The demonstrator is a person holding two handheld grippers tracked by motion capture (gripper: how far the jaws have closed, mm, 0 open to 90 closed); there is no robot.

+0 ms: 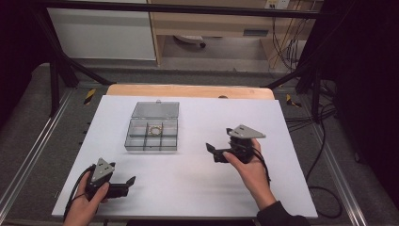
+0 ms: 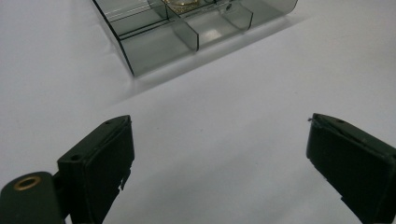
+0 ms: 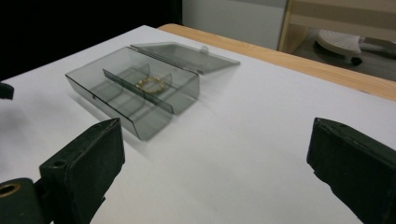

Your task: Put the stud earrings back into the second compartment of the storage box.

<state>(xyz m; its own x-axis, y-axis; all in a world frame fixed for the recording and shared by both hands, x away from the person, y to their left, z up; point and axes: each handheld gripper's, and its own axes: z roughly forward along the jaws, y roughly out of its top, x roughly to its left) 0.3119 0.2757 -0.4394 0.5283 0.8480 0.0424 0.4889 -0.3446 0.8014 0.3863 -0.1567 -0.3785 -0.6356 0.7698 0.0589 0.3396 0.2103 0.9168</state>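
Observation:
A smoky clear plastic box (image 1: 151,134) with dividers lies on the white table sheet, its lid (image 1: 155,109) folded back flat behind it. A gold ring-shaped bracelet (image 1: 155,129) rests in a middle compartment, also seen as the bracelet (image 3: 151,83) and the bracelet (image 2: 183,3). My left gripper (image 1: 131,181) is held low at the front left, open and empty, well short of the box (image 2: 187,32). My right gripper (image 1: 210,149) hovers to the right of the box (image 3: 133,91), open with nothing between its jaws.
The white sheet (image 1: 197,188) covers most of the table, with a wooden edge (image 1: 188,90) showing at the far side. Cables (image 1: 324,122) trail on the floor at the right. A black frame and cabinets stand beyond the table.

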